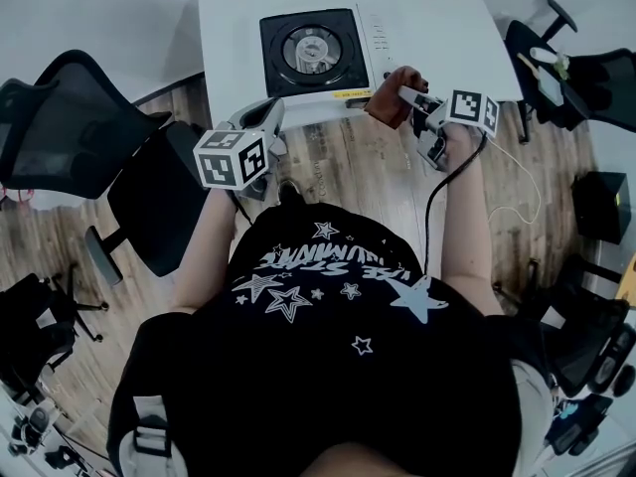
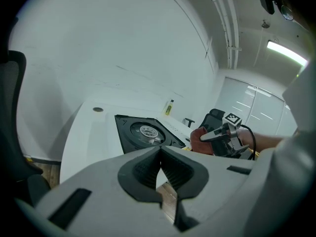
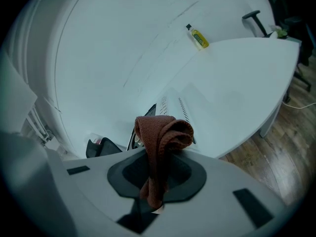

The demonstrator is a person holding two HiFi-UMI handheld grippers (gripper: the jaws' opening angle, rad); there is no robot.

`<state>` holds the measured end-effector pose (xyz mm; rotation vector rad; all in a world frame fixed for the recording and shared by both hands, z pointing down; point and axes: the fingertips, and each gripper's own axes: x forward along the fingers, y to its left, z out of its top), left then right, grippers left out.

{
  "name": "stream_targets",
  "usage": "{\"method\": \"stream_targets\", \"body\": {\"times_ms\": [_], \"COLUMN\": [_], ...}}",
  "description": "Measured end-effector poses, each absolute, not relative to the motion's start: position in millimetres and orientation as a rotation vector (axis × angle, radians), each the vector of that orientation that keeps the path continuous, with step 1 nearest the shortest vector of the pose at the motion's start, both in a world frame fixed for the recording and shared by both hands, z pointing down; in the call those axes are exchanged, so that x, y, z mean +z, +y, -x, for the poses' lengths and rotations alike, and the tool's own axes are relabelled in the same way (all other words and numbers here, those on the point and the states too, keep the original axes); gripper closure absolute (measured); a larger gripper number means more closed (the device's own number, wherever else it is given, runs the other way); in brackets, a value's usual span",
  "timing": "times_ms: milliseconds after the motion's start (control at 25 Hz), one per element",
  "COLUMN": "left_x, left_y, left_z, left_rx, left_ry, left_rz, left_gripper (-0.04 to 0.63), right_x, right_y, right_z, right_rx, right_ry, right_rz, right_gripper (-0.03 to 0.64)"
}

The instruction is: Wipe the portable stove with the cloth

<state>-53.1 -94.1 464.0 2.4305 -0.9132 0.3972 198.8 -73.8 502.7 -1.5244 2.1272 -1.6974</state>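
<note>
Clamping cloth (image 3: 160, 135) in right gripper (image 3: 156, 180) jaws | left gripper (image 2: 159, 168) jaws clenched, empty | portable stove (image 1: 310, 50) on table (image 1: 437, 23) ahead | chair (image 1: 60, 127) left

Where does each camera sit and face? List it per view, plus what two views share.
Head view: on the person's head, looking steeply down at table, portable stove, their torso, arms, left gripper and right gripper.
Left gripper view: on the left gripper, facing across the stove; own shut fingers fill the bottom.
Right gripper view: on the right gripper, facing over the table; own fingers clamp the cloth.
Shared: head and left gripper views both show the stove.
</note>
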Motion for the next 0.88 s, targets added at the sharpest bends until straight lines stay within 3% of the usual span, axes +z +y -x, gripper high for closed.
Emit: {"method": "stream_targets", "body": {"times_ms": [880], "left_x": [428], "left_y": [-16], "left_z": [18], "left_rx": [0.32], "left_ry": [-0.924], "left_rz": [-2.486], "left_gripper": [0.588], "right_x": [421], "right_y": [9], "right_z": [-165], "right_rx": [-1.321], "right_ry": [2.503], "right_rz": [1.52], "right_gripper": [0.555]}}
